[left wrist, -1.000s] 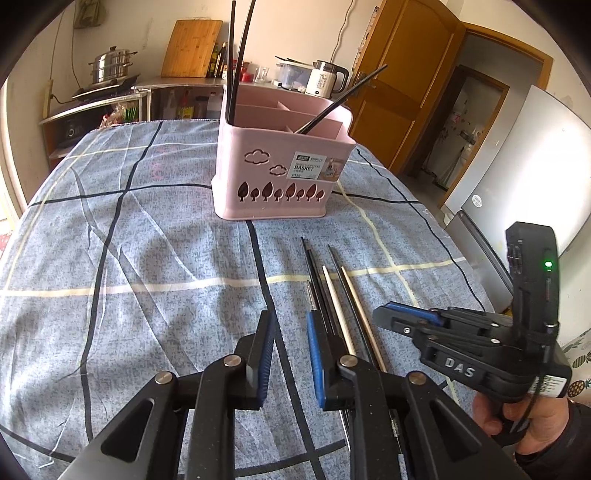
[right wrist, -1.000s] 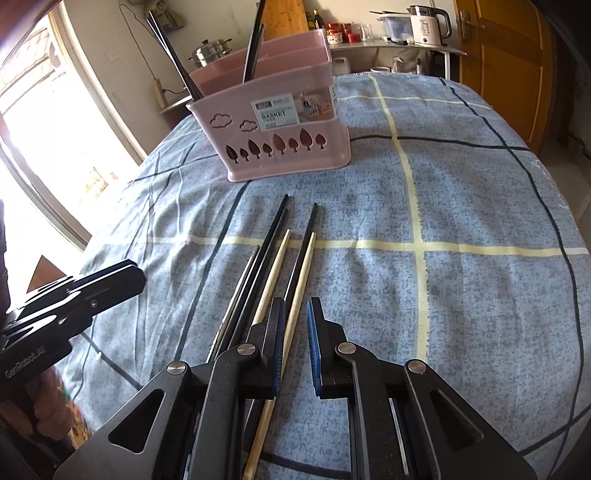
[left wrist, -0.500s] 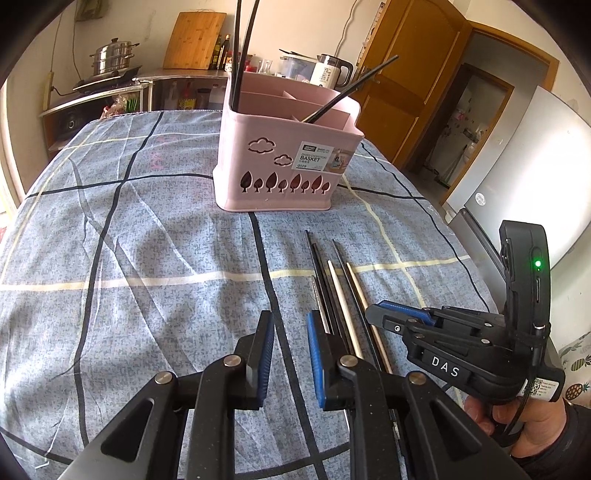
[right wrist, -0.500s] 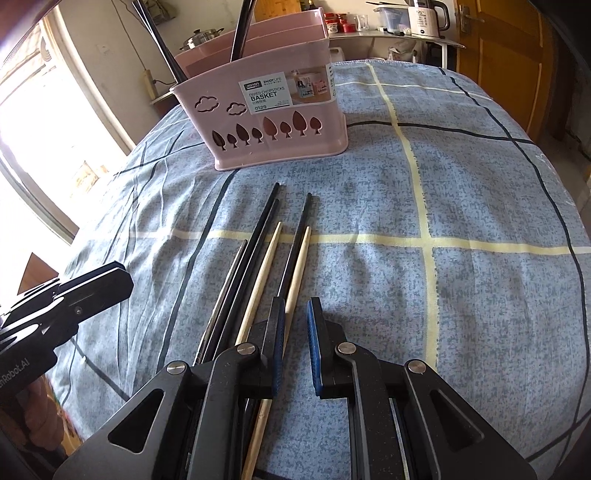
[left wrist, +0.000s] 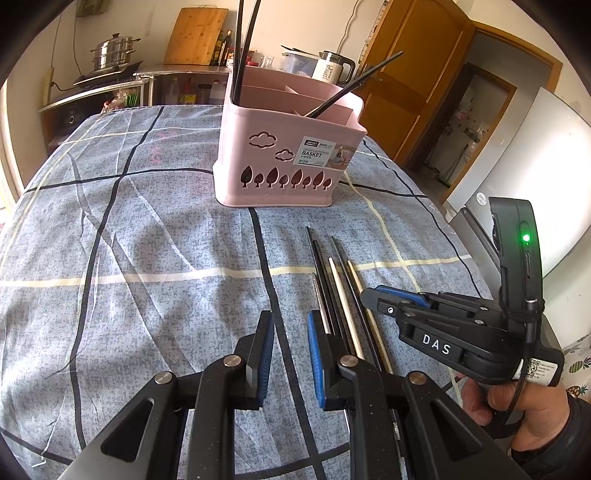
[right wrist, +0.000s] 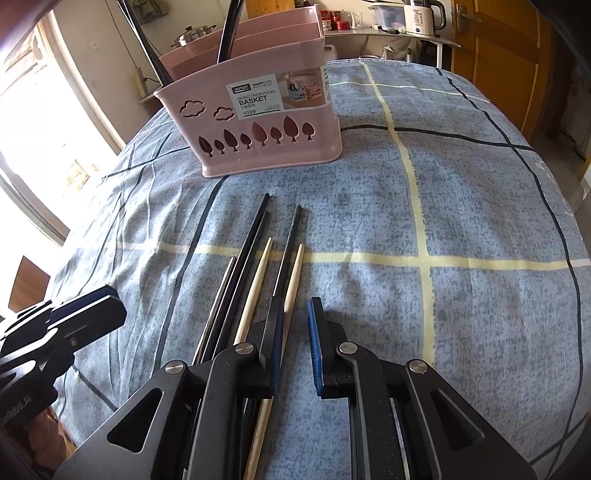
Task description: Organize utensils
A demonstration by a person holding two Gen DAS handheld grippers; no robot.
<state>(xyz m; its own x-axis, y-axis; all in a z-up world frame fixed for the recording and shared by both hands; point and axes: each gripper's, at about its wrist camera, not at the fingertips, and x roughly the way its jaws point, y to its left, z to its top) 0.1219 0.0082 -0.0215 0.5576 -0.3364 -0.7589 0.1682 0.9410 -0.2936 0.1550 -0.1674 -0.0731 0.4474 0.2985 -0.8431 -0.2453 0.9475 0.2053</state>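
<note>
Wooden chopstick (right wrist: 292, 279) beside right claw (right wrist: 295, 317), unheld

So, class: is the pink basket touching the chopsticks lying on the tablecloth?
Apart. The right wrist view shows bare tablecloth between the pink basket and the chopsticks' tips.

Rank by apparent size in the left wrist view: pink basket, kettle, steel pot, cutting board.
1. Pink basket, nearest the camera.
2. Cutting board.
3. Steel pot and kettle: look alike, unranked.

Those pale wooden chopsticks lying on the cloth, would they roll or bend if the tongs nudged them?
The pale wooden chopsticks look thin, rigid and straight, so probably stiff, not floppy. They look light, so a nudge would likely shift them easily. The wrinkled tablecloth would probably check any rolling.
</note>
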